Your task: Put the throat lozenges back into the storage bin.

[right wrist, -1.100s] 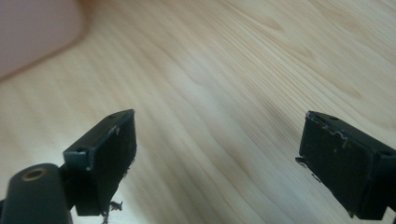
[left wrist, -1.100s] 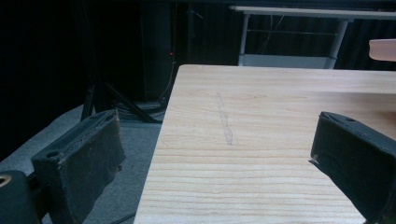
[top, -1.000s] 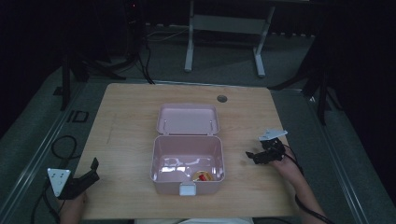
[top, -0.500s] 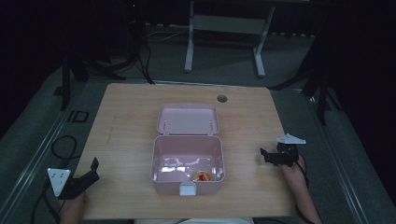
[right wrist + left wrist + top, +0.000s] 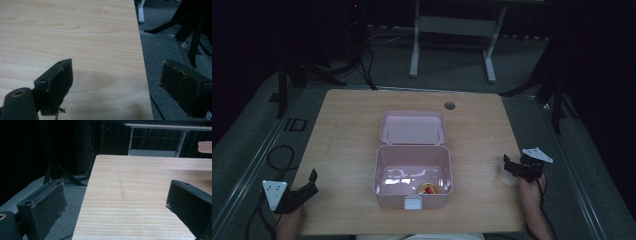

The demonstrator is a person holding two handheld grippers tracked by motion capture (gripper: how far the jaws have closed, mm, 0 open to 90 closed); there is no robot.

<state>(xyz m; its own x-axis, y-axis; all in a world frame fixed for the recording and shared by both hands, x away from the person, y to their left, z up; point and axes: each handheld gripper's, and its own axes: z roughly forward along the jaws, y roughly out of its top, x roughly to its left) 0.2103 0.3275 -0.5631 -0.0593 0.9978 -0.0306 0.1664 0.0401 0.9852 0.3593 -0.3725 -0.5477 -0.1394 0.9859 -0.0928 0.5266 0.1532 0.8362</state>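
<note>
"ID" point(image 5: 294, 124) is printed beside the table point(image 5: 347, 130); both grippers, left point(image 5: 307, 185) and right point(image 5: 512, 166), rest with fingers released, flanking the open pink box point(image 5: 412, 172).

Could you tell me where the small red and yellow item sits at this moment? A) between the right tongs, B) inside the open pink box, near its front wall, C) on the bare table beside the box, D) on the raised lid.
B: in the high view the small red and yellow item lies on the floor of the open pink box, close to the front wall, apart from both tongs.
</note>
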